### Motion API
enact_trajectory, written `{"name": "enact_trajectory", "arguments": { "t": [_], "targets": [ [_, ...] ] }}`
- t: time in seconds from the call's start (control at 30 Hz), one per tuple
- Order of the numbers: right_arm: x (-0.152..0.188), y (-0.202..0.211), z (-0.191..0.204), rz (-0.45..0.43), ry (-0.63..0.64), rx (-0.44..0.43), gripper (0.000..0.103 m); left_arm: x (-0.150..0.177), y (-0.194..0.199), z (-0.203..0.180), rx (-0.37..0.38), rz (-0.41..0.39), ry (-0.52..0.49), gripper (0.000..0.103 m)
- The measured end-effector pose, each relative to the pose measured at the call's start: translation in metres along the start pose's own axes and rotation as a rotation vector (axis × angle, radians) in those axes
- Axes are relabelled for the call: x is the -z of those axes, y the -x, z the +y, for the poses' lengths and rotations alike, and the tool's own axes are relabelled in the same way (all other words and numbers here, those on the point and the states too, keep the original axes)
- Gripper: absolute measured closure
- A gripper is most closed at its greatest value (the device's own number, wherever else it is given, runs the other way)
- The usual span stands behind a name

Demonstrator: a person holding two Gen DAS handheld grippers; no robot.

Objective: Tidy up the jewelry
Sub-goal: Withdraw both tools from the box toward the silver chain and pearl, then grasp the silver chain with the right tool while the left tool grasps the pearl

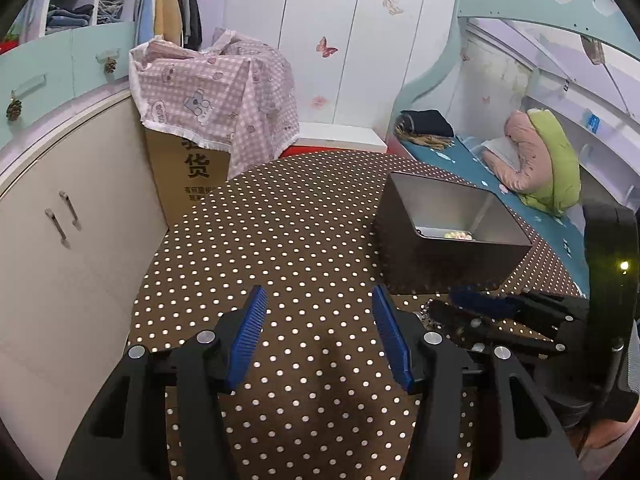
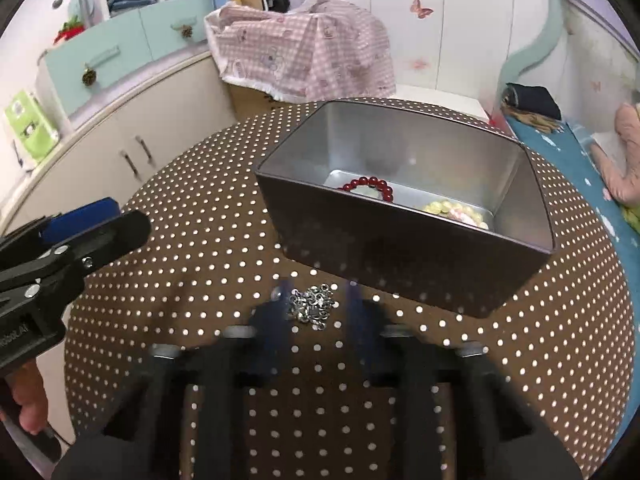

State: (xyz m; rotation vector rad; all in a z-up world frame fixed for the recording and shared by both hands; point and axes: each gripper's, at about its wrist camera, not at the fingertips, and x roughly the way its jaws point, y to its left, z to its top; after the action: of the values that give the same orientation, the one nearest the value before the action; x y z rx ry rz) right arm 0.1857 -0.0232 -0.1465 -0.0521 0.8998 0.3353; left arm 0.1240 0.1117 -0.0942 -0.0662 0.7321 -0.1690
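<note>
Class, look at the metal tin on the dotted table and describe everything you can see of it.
The tin is a rectangular, open-topped box with no lid in view. Its outer walls look dark and glossy, mirroring the dotted tablecloth; the inside is bare silvery metal. It stands upright on the table. Inside lie a red bead bracelet and pale yellow beads. A heap of small silver rings lies on the cloth just in front, apart from it. Neither gripper touches it.
</note>
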Motion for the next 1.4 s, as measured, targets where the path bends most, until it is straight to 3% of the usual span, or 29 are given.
{"name": "enact_trajectory", "arguments": {
  "t": [0.43,0.67,0.7,0.73,0.77,0.8,0.83,0.9,0.97,1.03,1.07,1.17,1.4],
  "targets": [
    [0.016,0.034,-0.034,-0.045,-0.071,0.014,0.096,0.002,-0.017,-0.036,0.074,0.049,-0.052,0.05],
    [0.018,0.035,-0.045,-0.012,-0.076,-0.031,0.091,0.007,-0.032,-0.045,0.058,0.103,-0.044,0.05],
    [0.017,0.032,-0.042,-0.007,-0.057,-0.034,0.088,0.008,-0.03,-0.042,0.051,0.099,-0.041,0.05],
    [0.017,0.029,-0.036,0.004,-0.028,-0.037,0.072,0.008,-0.029,-0.04,0.043,0.098,-0.038,0.05],
    [0.017,0.026,-0.032,0.012,-0.018,-0.035,0.041,0.008,-0.028,-0.038,0.034,0.099,-0.035,0.05],
    [0.018,0.025,-0.03,0.009,-0.021,-0.031,0.031,0.008,-0.027,-0.034,0.022,0.102,-0.028,0.05],
    [0.018,0.024,-0.027,-0.009,-0.026,-0.035,0.031,0.009,-0.026,-0.03,0.013,0.104,-0.021,0.05],
    [0.018,0.02,-0.021,-0.006,-0.006,-0.062,0.032,0.01,-0.025,-0.021,0.003,0.105,-0.008,0.046],
    [0.018,0.013,-0.014,0.006,0.027,-0.056,0.053,0.011,-0.024,-0.014,-0.009,0.105,0.005,0.044],
    [0.017,0.005,-0.009,0.024,0.054,-0.06,0.063,0.01,-0.023,-0.011,-0.011,0.106,0.01,0.044],
    [0.016,0.004,-0.008,0.027,0.064,-0.053,0.074,0.01,-0.023,-0.011,-0.008,0.106,0.01,0.044],
    [0.016,0.002,-0.007,0.033,0.083,-0.04,0.084,0.009,-0.022,-0.014,0.003,0.1,-0.006,0.044],
    [0.022,0.021,-0.038,0.009,-0.015,-0.019,0.086,0.01,-0.034,-0.043,0.034,0.106,-0.055,0.044]
  ]
}}
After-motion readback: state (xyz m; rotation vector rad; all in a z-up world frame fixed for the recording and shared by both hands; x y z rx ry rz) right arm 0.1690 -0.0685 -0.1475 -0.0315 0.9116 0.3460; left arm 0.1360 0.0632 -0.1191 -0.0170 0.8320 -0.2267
